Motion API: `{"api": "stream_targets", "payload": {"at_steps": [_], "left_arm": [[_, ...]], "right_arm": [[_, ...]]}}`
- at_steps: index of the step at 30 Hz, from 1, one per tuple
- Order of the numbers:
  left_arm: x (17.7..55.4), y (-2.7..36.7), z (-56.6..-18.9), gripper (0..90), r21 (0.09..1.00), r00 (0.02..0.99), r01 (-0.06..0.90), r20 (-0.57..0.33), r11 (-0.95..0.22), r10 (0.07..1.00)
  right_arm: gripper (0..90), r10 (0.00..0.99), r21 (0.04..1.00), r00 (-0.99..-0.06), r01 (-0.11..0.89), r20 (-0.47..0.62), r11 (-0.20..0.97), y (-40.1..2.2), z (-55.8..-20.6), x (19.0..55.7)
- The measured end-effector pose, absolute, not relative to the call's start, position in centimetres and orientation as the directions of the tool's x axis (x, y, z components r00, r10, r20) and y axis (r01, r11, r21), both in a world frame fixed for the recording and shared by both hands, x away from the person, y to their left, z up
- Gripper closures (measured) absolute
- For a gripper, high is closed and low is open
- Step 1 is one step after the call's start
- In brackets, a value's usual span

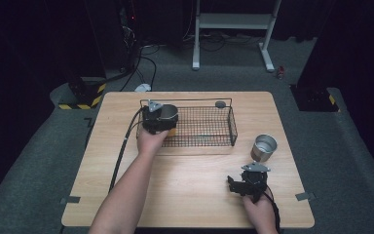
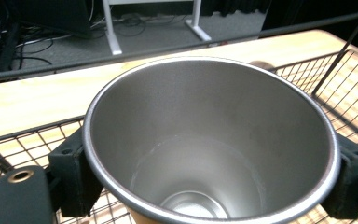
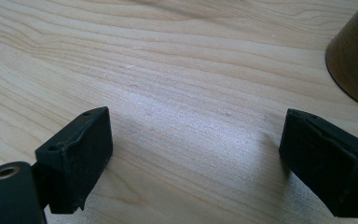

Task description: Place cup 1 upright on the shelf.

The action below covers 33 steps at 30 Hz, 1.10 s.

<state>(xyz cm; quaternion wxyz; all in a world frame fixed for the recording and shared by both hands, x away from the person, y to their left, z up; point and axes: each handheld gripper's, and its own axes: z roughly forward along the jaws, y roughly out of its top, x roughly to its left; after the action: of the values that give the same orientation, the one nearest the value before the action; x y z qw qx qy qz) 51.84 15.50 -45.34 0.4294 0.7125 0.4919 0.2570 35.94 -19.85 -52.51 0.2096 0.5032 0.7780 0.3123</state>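
Note:
A steel cup [image 1: 168, 113] [image 2: 209, 140] stands upright in the left end of a black wire basket [image 1: 195, 100] [image 2: 340, 70]. My left gripper [image 1: 158, 121] [image 2: 209, 177] is shut on it, with one black pad [image 2: 72, 175] on each side of its wall just below the rim. A second steel cup [image 1: 264, 147] [image 3: 354, 60] stands on the wooden table [image 1: 190, 195] to the right of the basket. My right gripper [image 1: 247, 182] [image 3: 196, 154] rests low over the bare table in front of that cup, open, with nothing between its pads [image 3: 77, 156].
A small grey round object [image 1: 220, 104] lies on the table just behind the basket's far rim. The rest of the basket's mesh floor [image 1: 204, 129] holds nothing. A white frame stand [image 1: 233, 22] and cables are on the floor beyond the table.

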Motion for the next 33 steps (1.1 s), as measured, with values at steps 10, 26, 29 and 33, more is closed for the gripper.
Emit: {"api": "stream_targets", "payload": {"at_steps": [10, 26, 29, 33], "left_arm": [[51.61, 15.39, -45.87, 13.4, 0.853, 0.375, 0.494, -0.036, -0.167, 0.927], [51.26, 16.01, -46.40, 13.2, 0.839, 0.376, 0.508, -0.013, -0.194, 0.927], [51.15, 16.07, -46.32, 13.2, 0.832, 0.378, 0.516, -0.009, -0.203, 0.926], [50.89, 16.04, -46.25, 13.3, 0.822, 0.384, 0.525, 0.000, -0.218, 0.923]], "right_arm": [[9.5, 0.913, 0.696, -0.408, 0.653, -0.010, 0.299, -19.81, -52.50, 35.97], [9.5, 0.911, 0.696, -0.413, 0.651, -0.010, 0.303, -19.80, -52.50, 36.00], [9.5, 0.911, 0.696, -0.413, 0.651, -0.010, 0.303, -19.81, -52.50, 35.96], [9.5, 0.911, 0.696, -0.413, 0.651, -0.010, 0.303, -19.81, -52.50, 35.94]]}}
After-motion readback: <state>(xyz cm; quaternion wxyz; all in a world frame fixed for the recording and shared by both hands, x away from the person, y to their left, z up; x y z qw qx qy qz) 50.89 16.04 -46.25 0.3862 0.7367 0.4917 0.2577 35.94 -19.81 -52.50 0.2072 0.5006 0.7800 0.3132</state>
